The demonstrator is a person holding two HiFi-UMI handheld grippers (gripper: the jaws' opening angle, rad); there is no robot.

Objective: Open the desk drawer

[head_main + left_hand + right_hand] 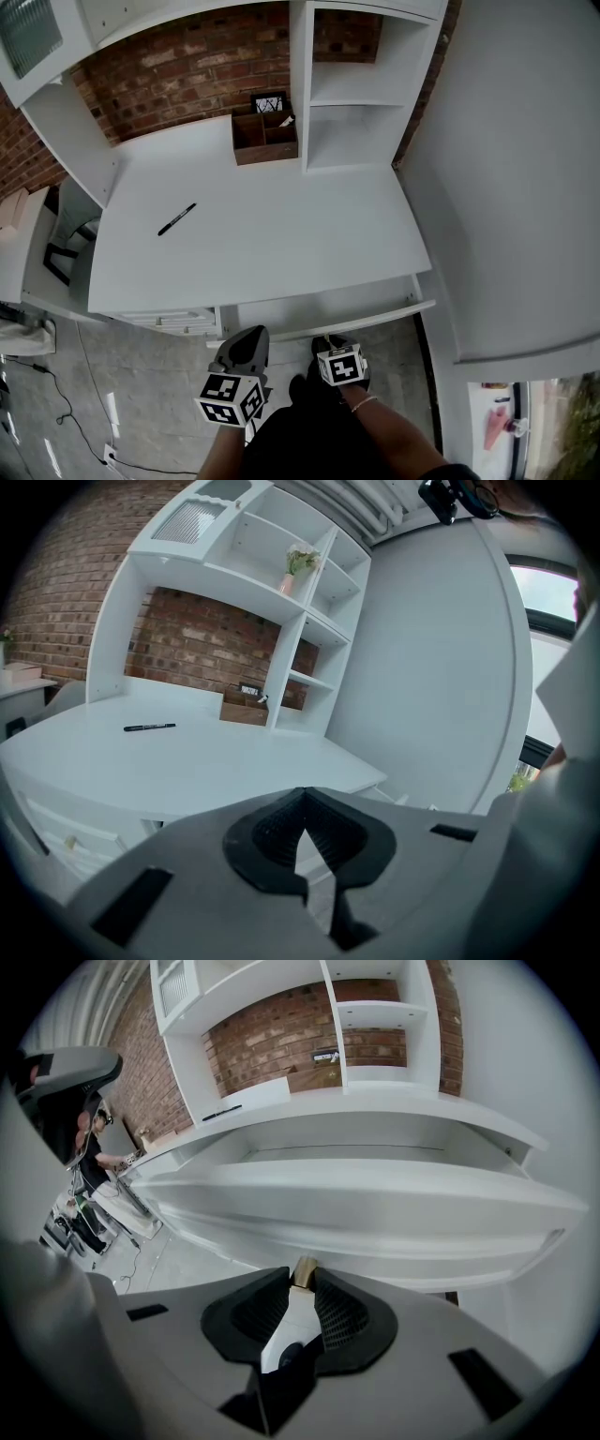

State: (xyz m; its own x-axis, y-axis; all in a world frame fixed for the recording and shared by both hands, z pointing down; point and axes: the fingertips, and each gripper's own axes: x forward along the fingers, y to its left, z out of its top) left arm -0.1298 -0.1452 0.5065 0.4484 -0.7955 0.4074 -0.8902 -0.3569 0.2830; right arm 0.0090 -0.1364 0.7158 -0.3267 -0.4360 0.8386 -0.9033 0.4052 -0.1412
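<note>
Your right fingers (342, 1316) clamp the knob (304, 1273) of the drawer (375, 1208) straight ahead, so pull back toward yourself; left fingers (272, 832) are closed, empty.

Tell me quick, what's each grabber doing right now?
Left gripper: closed, holding nothing.
Right gripper: closed on the drawer knob.
</note>
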